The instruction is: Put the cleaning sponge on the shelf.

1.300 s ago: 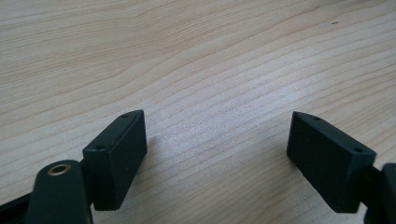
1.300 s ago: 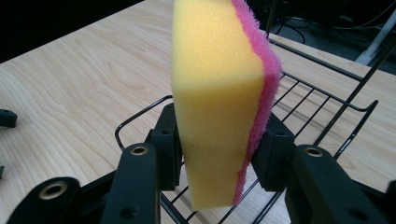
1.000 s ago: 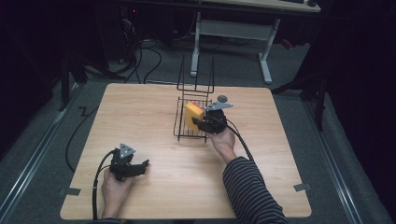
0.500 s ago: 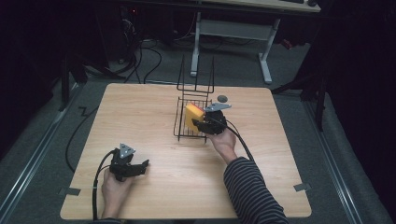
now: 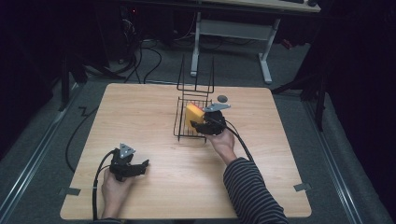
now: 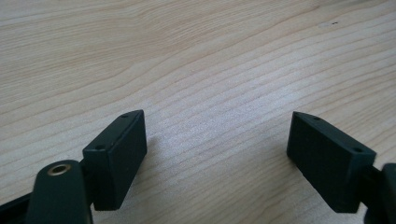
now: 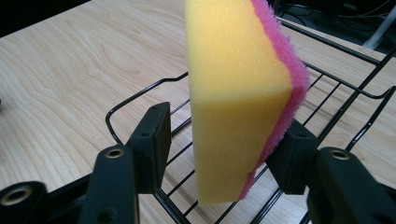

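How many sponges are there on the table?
1. The yellow and pink sponge stands on edge in the black wire rack, between the jaws of the right gripper. I see no others, though that gripper hides part of the rack.

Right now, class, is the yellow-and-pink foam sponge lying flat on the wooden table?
No: the yellow-and-pink foam sponge stands on edge inside the black wire basket.

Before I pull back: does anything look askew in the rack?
The sponge stands on edge in the wire rack, tilted. The right tongs have just been opening: a gap shows at one pad, and the pink side meets the other.
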`<control>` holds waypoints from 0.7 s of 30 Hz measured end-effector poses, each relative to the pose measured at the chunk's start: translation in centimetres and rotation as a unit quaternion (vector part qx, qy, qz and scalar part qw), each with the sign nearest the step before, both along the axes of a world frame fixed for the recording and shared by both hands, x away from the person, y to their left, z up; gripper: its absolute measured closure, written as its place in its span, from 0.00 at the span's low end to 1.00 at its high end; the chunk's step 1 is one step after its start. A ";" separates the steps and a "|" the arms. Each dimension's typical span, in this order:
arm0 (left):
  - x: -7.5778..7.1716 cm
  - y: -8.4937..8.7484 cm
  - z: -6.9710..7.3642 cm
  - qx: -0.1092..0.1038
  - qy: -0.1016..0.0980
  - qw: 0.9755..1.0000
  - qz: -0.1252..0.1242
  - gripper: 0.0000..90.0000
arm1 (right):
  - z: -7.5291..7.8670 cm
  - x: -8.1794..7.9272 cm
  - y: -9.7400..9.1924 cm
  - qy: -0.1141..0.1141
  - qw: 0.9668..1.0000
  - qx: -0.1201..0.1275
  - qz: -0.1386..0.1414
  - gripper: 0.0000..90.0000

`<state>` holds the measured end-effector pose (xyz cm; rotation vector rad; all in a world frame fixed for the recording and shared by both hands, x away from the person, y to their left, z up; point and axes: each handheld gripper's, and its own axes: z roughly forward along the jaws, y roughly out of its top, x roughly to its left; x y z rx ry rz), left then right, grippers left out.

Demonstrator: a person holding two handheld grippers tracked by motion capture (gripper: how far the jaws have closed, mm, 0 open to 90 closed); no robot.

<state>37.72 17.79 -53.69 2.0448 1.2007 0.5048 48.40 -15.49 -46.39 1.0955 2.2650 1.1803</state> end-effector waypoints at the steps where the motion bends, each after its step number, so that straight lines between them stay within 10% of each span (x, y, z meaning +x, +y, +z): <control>1: 0.0 0.0 0.0 0.000 0.000 1.000 0.000 0.23 | 0.0 0.0 0.0 0.002 1.000 0.003 0.001 0.48; 21: 0.0 0.0 0.0 0.000 0.000 1.000 0.000 0.23 | 1.0 -0.4 -0.9 0.011 1.000 0.012 -0.004 0.29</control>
